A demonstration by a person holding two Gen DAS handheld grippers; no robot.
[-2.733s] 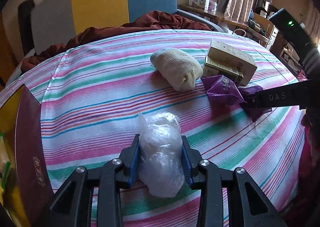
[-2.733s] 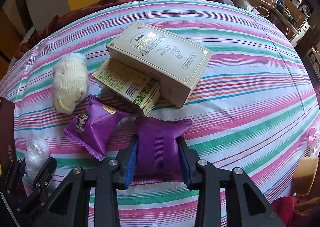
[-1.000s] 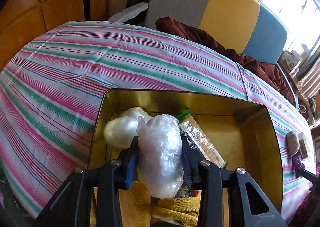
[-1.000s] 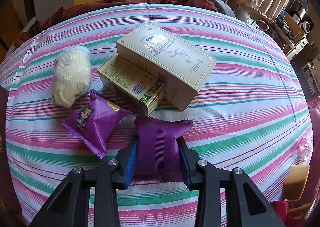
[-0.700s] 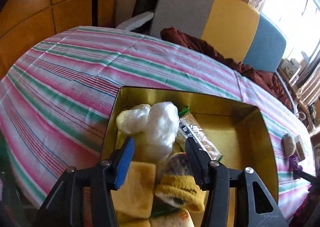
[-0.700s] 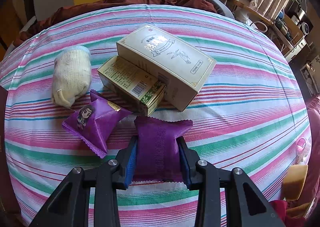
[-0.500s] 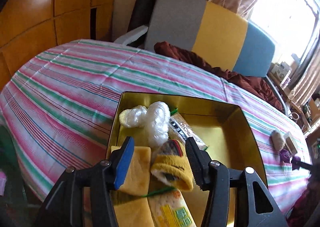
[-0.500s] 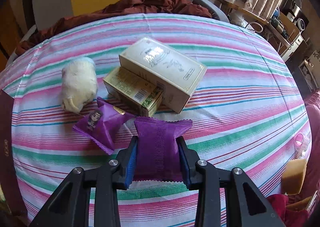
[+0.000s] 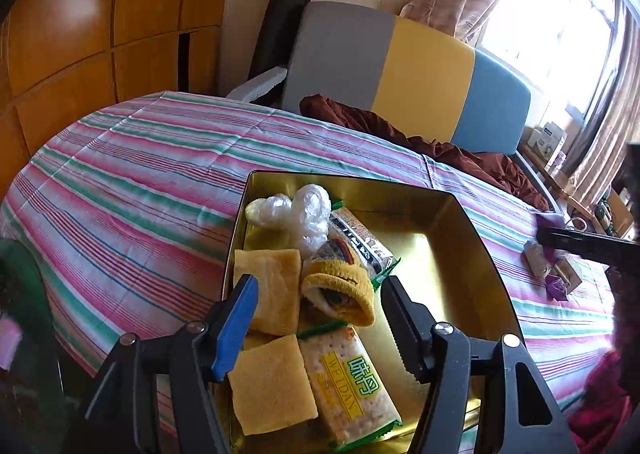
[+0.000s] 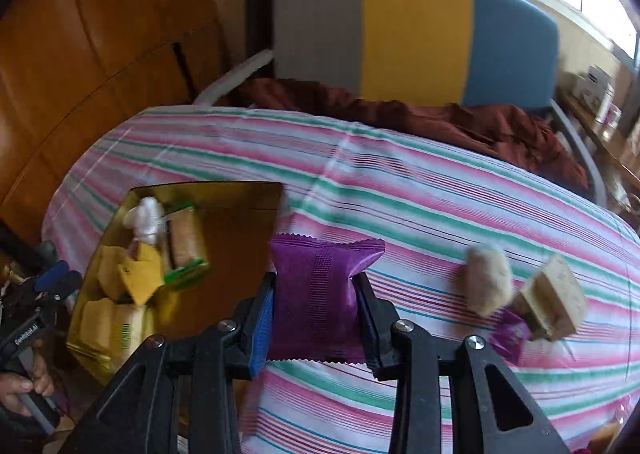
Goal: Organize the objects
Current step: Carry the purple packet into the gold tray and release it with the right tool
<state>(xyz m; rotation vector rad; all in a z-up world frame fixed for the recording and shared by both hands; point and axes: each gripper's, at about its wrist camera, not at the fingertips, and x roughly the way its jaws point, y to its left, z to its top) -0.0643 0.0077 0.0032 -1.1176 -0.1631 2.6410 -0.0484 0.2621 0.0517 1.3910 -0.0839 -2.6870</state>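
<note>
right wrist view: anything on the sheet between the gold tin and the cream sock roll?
Only the purple snack packet, held above bare striped sheet by the right gripper, between gold tin and sock roll.

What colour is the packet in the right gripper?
Purple, a shiny crimped packet clamped in the right gripper; the right wrist view shows it best.

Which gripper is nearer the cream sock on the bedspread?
Right. The right gripper, holding a purple packet, is nearer the cream sock; the left gripper hovers over the gold tin.
</note>
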